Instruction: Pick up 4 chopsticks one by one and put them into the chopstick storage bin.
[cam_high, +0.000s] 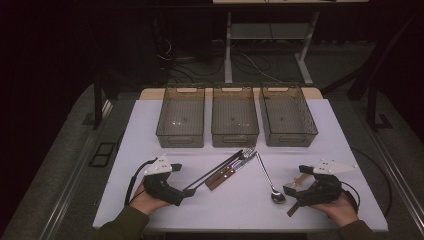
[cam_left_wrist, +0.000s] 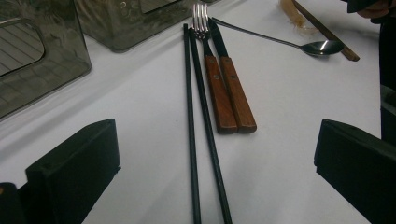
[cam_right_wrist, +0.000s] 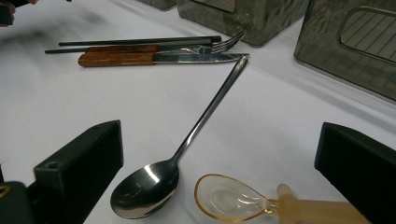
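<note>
High view has both claws parked wide open and empty on the tabletop (cam_high: 150, 210): left claw (cam_high: 188, 191) right at the chopsticks (cam_left_wrist: 198, 140), right claw (cam_high: 289, 192) just beside the steel spoon (cam_right_wrist: 154, 179). Looks like nothing's started; I'd guess next is closing on one utensil and carrying it to a bin (cam_high: 180, 118).

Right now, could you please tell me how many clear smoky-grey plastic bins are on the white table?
3. They stand in a row along the far edge: the left bin, the middle bin and the right bin. All look empty; none seems hidden.
</note>
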